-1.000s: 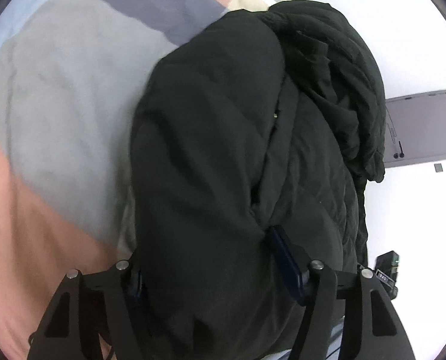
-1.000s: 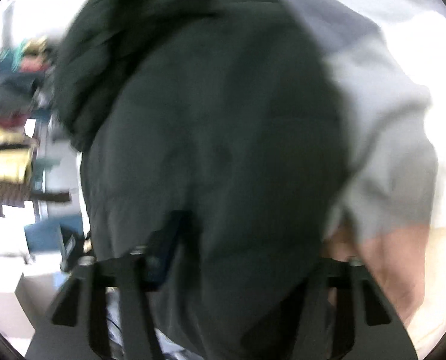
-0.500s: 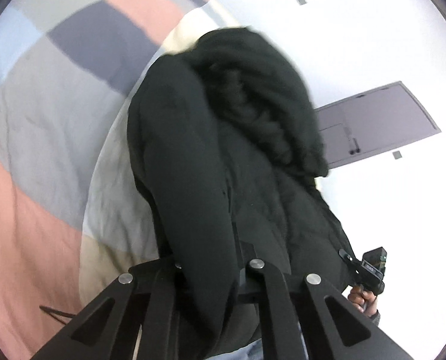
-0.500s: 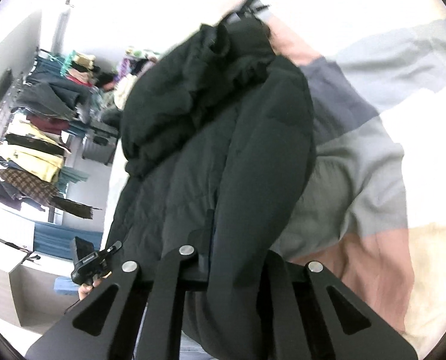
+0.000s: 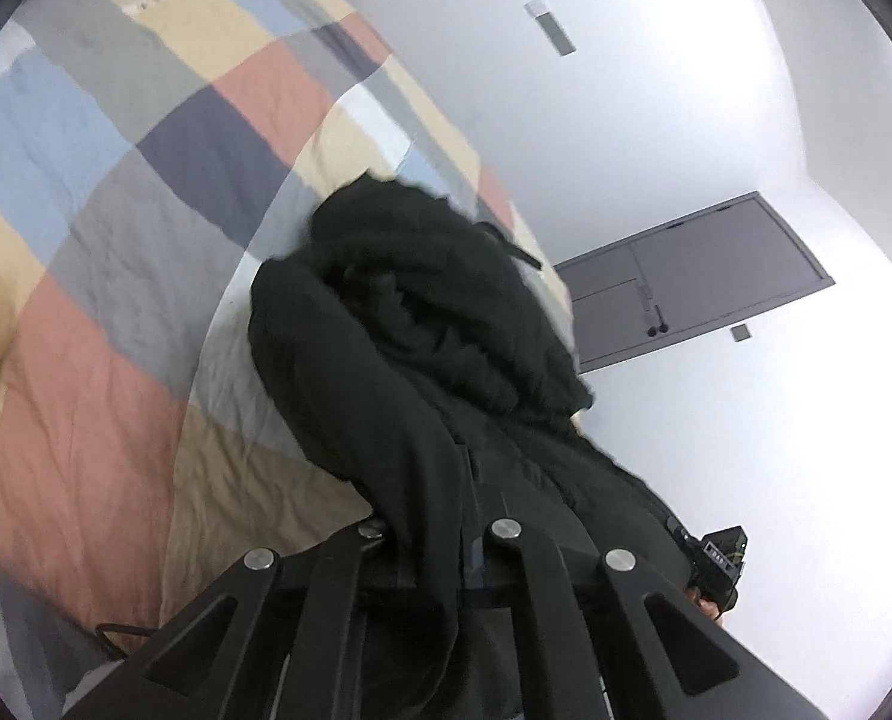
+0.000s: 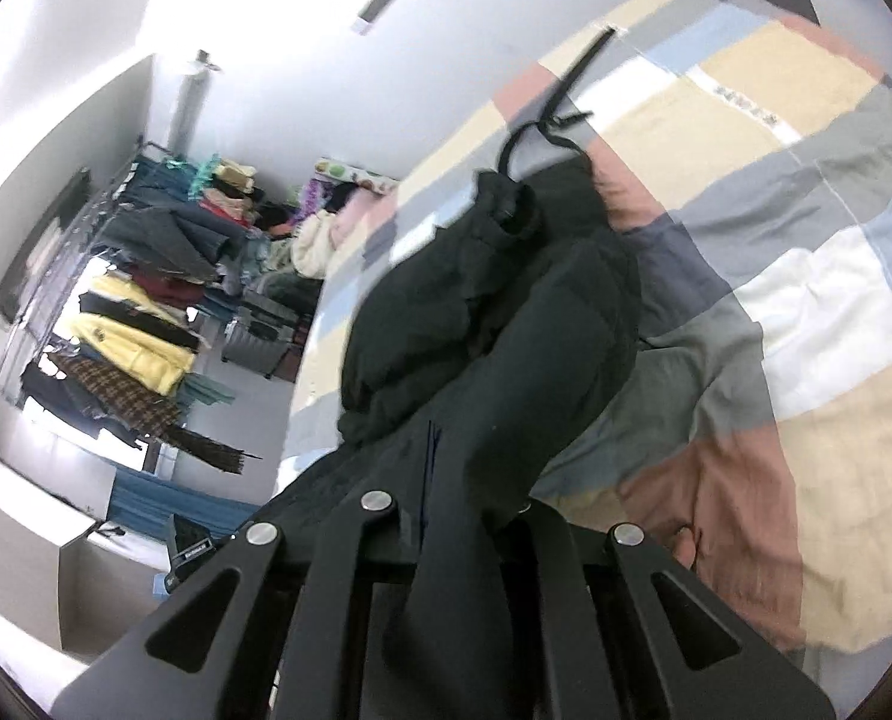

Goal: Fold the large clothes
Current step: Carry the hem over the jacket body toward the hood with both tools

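Note:
A black padded hooded jacket [image 5: 422,348] hangs in the air over the patchwork bed quilt [image 5: 116,180]. My left gripper [image 5: 431,546] is shut on one edge of the jacket, with fabric bunched between its fingers. My right gripper [image 6: 451,516] is shut on another edge of the same jacket [image 6: 505,312], and a drawstring [image 6: 559,96] dangles from the hood. The jacket stretches between both grippers, its hood end farthest from me. The fingertips are hidden by the fabric.
The quilt [image 6: 775,276] covers the bed below. A grey door [image 5: 685,282] is in the white wall behind. A clothes rack [image 6: 134,300] full of garments stands at the far side of the room.
Both grippers closed on the jacket and lifted it off the bed. The jacket now hangs away from the cameras, showing more quilt and room.

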Motion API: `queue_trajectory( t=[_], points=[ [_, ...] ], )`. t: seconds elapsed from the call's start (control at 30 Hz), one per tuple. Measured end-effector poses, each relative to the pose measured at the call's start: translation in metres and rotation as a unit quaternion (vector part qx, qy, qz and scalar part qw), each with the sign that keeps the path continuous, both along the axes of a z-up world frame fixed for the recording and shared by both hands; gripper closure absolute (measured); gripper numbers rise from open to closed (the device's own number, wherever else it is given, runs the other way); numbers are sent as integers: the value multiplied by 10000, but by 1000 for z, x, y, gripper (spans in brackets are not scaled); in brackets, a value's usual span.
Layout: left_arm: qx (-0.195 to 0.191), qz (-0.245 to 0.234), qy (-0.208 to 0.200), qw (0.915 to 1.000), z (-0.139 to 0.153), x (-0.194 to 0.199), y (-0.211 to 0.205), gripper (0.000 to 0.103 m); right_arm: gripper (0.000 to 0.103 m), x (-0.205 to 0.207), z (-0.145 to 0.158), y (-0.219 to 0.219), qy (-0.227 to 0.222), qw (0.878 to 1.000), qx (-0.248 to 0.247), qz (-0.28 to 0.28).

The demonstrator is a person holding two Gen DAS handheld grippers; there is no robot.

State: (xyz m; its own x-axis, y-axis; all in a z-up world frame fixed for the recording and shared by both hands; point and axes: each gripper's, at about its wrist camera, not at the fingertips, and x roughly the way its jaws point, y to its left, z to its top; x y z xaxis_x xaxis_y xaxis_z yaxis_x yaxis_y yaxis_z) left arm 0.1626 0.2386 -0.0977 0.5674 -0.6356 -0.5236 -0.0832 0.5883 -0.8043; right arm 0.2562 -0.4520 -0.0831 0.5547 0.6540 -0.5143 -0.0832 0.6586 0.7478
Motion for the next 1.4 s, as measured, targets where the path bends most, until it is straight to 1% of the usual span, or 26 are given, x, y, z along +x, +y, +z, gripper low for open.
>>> queue_trajectory(
  t=[0.07, 0.13, 0.33, 0.5, 0.57, 0.67, 0.8, 0.9, 1.03, 1.1, 1.13, 1.27, 1.33, 1.4],
  points=[
    [51, 0, -137, 9999, 19, -14, -3, 98, 96, -16, 9, -5, -68, 9999, 81, 23],
    [149, -22, -233, 9996, 38, -29, -2, 99, 96, -30, 19, -5, -99, 9999, 32, 38],
    [360, -37, -384, 9986, 75, -60, -7, 99, 95, -62, 41, -15, -136, 9999, 36, -44],
    [572, -16, -610, 9965, 97, -83, -14, 99, 95, -80, 57, -20, -265, 9996, -88, -64],
    [688, -27, -656, 9955, 98, -87, -19, 99, 95, -81, 55, -25, -239, 9997, -53, -33],
    [885, -106, -627, 9940, 99, -82, -27, 99, 94, -75, 48, -30, -149, 9998, -164, -3],
    [1129, -184, -554, 9919, 96, -59, -34, 99, 93, -60, 34, -37, 125, 9998, -167, -9],
    [1242, -220, -468, 9909, 95, -38, -37, 99, 93, -43, 29, -39, 193, 9996, -216, 0],
    [1371, -199, -401, 9895, 99, -7, -37, 98, 93, -14, 29, -40, 240, 9996, -145, -10],
    [1409, -138, -360, 9893, 100, 11, -37, 98, 93, 10, 31, -39, 240, 9996, -124, -30],
    [1438, -98, -335, 9890, 101, 23, -37, 98, 93, 29, 31, -38, 249, 9996, -97, -45],
    [1593, 117, -125, 9871, 99, 81, -38, 98, 93, 89, 30, -33, 280, 9994, -192, -119],
    [1812, 204, -22, 9832, 95, 114, -41, 98, 93, 113, 25, -30, 303, 9991, -256, -156],
    [1970, 260, 103, 9800, 88, 141, -44, 98, 93, 147, 14, -25, 364, 9984, -391, -208]
  ],
)
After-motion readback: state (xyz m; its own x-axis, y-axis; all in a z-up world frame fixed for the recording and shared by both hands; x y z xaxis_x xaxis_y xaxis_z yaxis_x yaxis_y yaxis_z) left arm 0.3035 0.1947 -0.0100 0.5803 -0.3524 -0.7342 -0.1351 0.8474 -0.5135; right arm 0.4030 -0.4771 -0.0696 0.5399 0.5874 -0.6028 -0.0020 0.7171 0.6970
